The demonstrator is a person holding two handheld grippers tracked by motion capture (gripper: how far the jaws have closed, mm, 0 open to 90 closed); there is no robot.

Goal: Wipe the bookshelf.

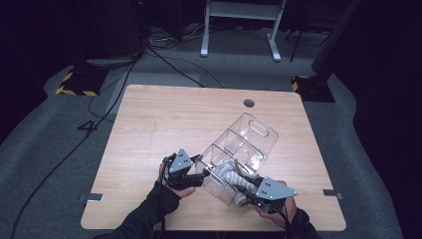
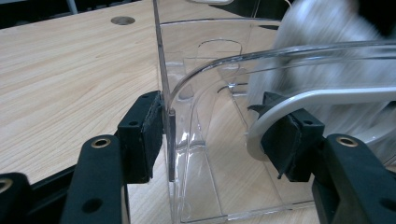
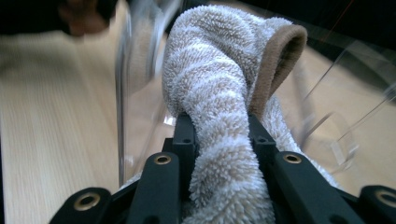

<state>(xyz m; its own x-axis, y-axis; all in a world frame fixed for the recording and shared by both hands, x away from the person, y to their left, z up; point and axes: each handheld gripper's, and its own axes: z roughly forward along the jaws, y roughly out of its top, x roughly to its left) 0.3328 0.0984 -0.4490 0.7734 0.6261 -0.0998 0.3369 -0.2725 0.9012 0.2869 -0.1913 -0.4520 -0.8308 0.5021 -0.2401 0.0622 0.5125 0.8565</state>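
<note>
A clear plastic organiser bin with several compartments lies diagonally on the wooden table. My left gripper is shut on the bin's near-left end; in the left gripper view its pads press a clear wall and a curved rim between them. My right gripper is shut on a fuzzy grey-and-white striped sock that hangs over the bin's nearest compartment. The right gripper view has the sock, with a tan cuff, bulging up between the jaws of the right gripper beside the bin's wall.
A round cable hole sits near the table's far edge. Beyond the table stand white desk legs, loose cables on the grey floor and yellow-black striped bases. Bare tabletop spreads left of and behind the bin.
</note>
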